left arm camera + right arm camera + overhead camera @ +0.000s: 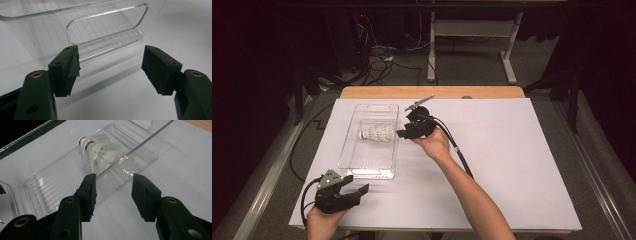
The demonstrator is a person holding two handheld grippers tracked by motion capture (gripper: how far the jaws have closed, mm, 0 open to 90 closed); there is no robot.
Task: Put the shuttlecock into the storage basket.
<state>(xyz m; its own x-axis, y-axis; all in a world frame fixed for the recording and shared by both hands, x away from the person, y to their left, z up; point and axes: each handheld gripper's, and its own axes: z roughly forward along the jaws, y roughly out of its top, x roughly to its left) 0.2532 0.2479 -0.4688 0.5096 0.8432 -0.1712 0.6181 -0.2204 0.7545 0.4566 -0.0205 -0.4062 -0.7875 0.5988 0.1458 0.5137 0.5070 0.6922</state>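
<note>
A clear plastic bin [367, 159] lies on the white sheet, its long side running away from me. White shuttlecocks [377, 134] lie on their side in its middle, nested together with the cork end to the left. My right gripper [401, 133] sits just outside the bin's right wall, level with the shuttlecocks, jaws open and holding nothing. In the right gripper view the shuttlecocks [100, 147] lie beyond the gripper [114, 177], inside the bin [55, 185]. My left gripper [357, 185] rests open near the front left, facing the bin's near end wall [50, 32]; the gripper [110, 50] is apart from it.
The white sheet [502, 150] covers most of a wooden table [432, 92]. The right gripper's cable [460, 152] trails across the sheet beside the forearm. Beyond the table are floor cables [377, 60] and a white desk frame [431, 50].
</note>
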